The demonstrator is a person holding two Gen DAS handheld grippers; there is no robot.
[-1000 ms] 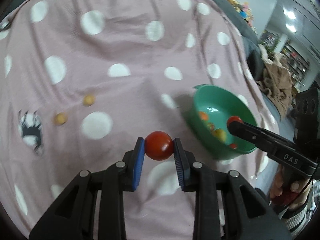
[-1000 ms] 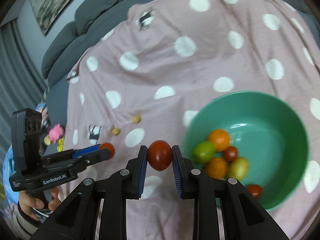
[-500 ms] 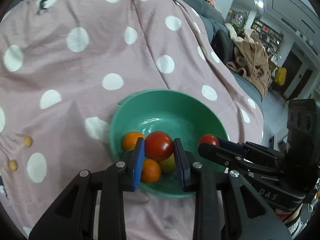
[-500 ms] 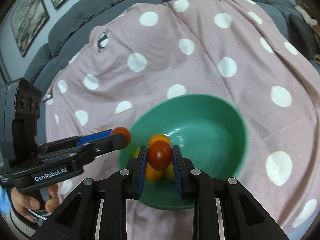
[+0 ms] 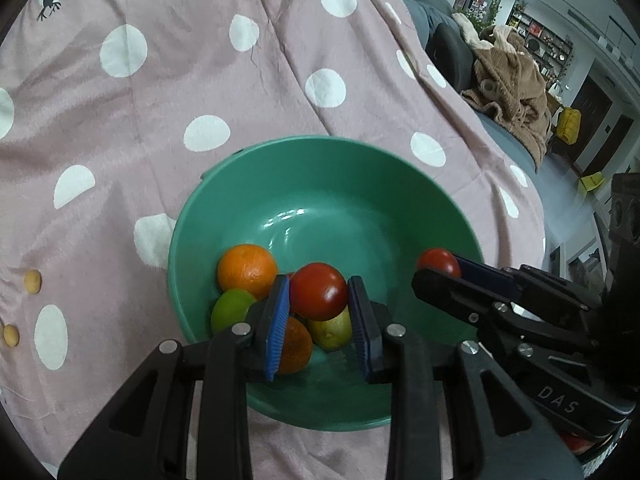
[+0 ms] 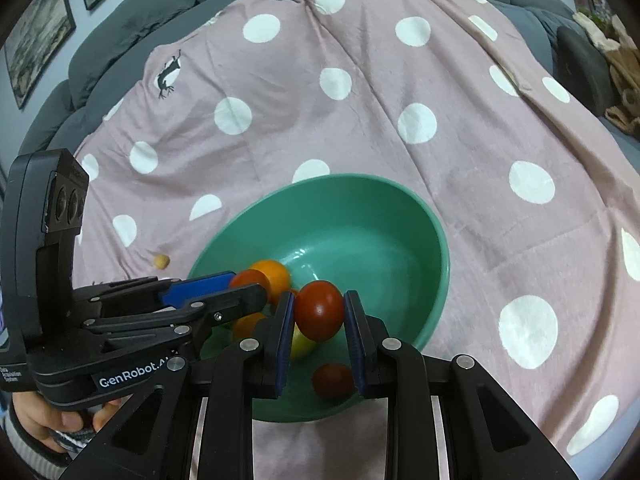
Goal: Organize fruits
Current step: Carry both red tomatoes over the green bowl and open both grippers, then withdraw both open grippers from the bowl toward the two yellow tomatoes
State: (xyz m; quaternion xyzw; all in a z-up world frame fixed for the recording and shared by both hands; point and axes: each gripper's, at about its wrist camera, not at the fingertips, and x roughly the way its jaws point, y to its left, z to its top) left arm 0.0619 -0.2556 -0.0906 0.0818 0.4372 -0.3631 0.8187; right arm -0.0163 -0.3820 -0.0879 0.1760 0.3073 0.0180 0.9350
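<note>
While both hands are hovering over green bowl [image 5: 320, 168], we are clamping one red tomato [image 5: 318, 291] in left gripper [image 5: 319, 312], pads pressing its sides, above fruit pile. Right gripper [image 6: 319, 320] is pinching second red tomato [image 6: 319, 310] just inside bowl's near rim. Orange [image 5: 247, 270], lime [image 5: 232, 314], yellowish fruit [image 5: 332, 330] are lying in bowl. Bowl is sitting on pink polka-dot cloth [image 5: 160, 100]; two small yellow fruits [image 5: 32, 281] are lying apart on cloth at left.
</note>
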